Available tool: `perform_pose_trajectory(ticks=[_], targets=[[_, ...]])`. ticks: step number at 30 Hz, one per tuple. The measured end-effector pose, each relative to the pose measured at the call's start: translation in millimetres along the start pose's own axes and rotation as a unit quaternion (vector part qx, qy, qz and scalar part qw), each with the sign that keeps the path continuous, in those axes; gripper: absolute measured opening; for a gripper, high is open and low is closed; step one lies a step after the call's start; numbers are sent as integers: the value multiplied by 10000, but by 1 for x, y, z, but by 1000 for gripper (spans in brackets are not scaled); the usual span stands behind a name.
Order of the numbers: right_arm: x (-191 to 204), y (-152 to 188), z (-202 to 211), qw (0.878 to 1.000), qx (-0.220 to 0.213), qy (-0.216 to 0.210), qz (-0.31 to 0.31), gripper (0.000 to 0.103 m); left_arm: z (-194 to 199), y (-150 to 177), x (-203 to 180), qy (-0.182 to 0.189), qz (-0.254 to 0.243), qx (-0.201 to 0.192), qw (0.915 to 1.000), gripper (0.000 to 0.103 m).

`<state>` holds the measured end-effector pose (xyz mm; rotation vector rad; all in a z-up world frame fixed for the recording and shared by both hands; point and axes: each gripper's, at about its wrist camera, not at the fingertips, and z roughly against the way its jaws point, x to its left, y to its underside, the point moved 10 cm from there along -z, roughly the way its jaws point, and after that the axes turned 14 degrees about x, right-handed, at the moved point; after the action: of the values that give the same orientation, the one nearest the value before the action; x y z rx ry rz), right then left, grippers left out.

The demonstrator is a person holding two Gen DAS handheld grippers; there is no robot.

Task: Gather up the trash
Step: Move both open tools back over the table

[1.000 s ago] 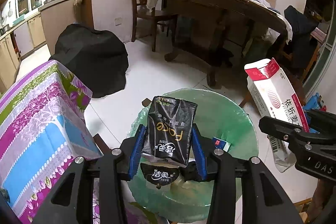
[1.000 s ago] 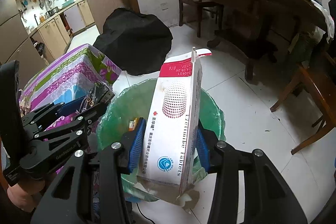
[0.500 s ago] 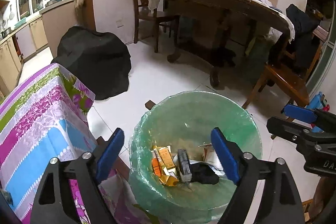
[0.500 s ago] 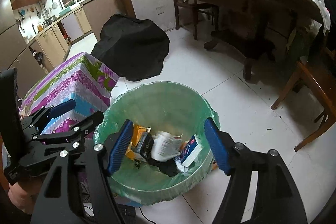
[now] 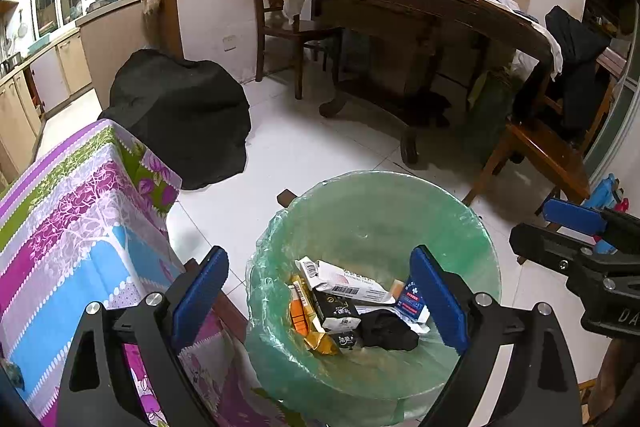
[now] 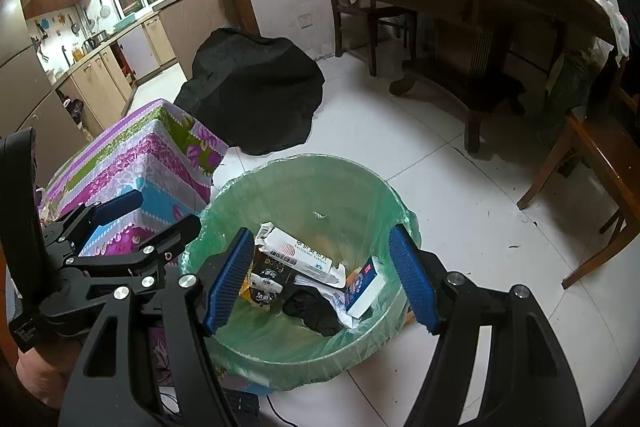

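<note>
In the lined bin (image 5: 476, 227) white box (image 5: 348, 283) and black packet (image 5: 334, 309) lie dropped; left gripper (image 5: 320, 291), jaws just widened, and right gripper (image 6: 320, 279), jaws apart, both empty; further trash unseen

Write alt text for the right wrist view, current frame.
Right gripper, jaws open and empty, hangs above a green-lined trash bin holding a white carton, black wrapper and blue box. The open left gripper is at left, beside a floral cloth.
</note>
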<state>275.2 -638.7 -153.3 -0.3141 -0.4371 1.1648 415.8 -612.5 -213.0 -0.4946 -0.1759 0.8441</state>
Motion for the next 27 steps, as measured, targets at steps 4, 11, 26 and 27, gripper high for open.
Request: perform_pose_trajectory(ticks=[4,11,26,27], targets=[[0,0,0,10000,-4,4,5,67,1,1,0,-12,-9,2,10000,91],[1,1,1,10000,-16,18,12,67,3,2,-1,-22,-37,-11,10000,91],[16,8,35,9982,-585,54,128,80,32,17,10,-95,-167,-112,9998,93],[22,11,43,9972,-726,41,177,83,40,23,16,-98,-213,-151,9996,93]])
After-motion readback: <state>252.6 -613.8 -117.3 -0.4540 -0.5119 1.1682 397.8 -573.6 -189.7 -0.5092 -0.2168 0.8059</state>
